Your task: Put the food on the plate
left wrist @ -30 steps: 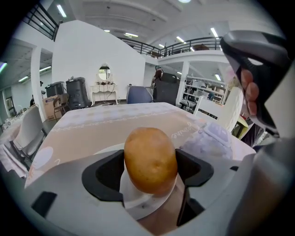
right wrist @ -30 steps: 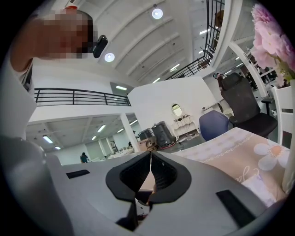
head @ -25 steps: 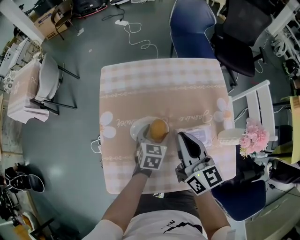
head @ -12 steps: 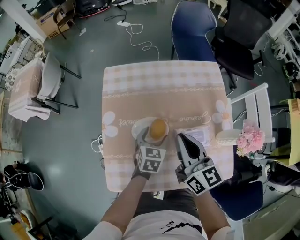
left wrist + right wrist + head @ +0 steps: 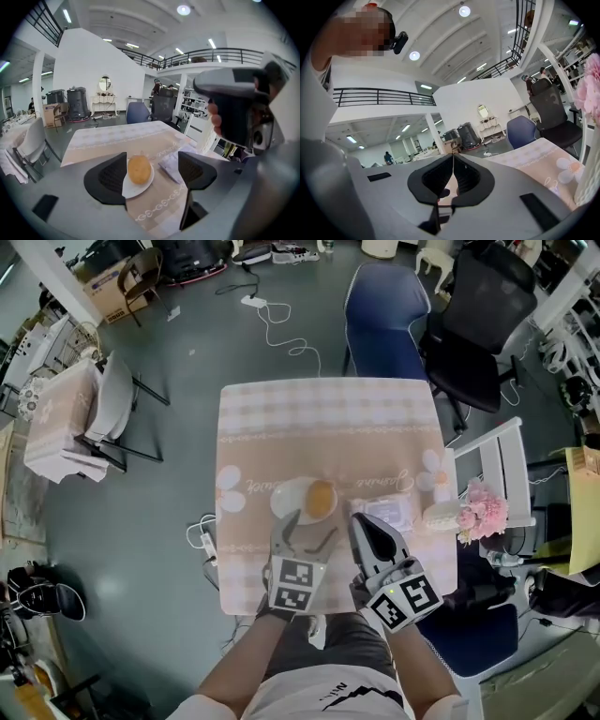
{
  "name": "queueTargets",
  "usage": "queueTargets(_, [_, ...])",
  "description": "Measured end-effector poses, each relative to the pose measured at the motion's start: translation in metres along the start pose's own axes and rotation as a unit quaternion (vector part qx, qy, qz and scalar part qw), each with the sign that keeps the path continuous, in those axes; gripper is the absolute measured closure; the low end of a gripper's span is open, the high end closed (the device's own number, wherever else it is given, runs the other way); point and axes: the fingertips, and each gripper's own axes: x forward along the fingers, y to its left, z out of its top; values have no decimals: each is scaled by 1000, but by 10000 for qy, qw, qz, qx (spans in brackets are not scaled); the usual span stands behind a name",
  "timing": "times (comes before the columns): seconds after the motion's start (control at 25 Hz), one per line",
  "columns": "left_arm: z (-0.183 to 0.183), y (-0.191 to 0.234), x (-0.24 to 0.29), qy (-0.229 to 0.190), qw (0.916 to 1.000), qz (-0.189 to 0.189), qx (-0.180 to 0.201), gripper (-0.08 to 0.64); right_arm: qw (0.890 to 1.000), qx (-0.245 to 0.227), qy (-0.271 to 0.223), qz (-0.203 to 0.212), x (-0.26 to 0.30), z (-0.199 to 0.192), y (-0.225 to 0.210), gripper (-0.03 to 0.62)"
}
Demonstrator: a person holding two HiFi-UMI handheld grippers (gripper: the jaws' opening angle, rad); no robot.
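The left claw, grey plastic with black pads and a black-and-white marker cube, points forward with its two jaws wide apart. The right claw, of the same kind, is just beside it, jaws pressed together. Both bare forearms reach forward from the body.

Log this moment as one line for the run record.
food: bun on plate | left gripper: open, clear of bun | right gripper: shut, empty | task: looks done
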Motion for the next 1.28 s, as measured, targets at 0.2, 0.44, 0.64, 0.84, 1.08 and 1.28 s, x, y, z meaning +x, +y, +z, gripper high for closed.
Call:
queueTargets(0.2, [34, -14, -49, -438, 9990, -118, -8, 222, 10000, -52, 21, 44, -10, 11, 20, 575])
queueTargets(0.44, [77, -22, -103, -1036, 9946, -42, -67, 330, 9999, -121, -28, 92, -20, 34, 45, 575])
queueTargets(0.64, [101, -27, -139, -1481, 9887, 78, -224, 459, 9993, -265, 33, 258, -29, 45, 69, 575])
queueTargets(0.84, [125, -34, -173, -1860, 9820, 24, -315, 538, 9990, -258, 63, 348, -34, 54, 87, 575])
queueTargets(1.08, [145, -53, -201, -2125, 9761, -248, -375, 554, 9989, -194, -18, 434, -42, 67, 97, 575])
queueTargets(1.28, [159, -57, -213, -2322, 9719, -234, -324, 555, 9982, -252, -71, 548, -45, 79, 103, 575])
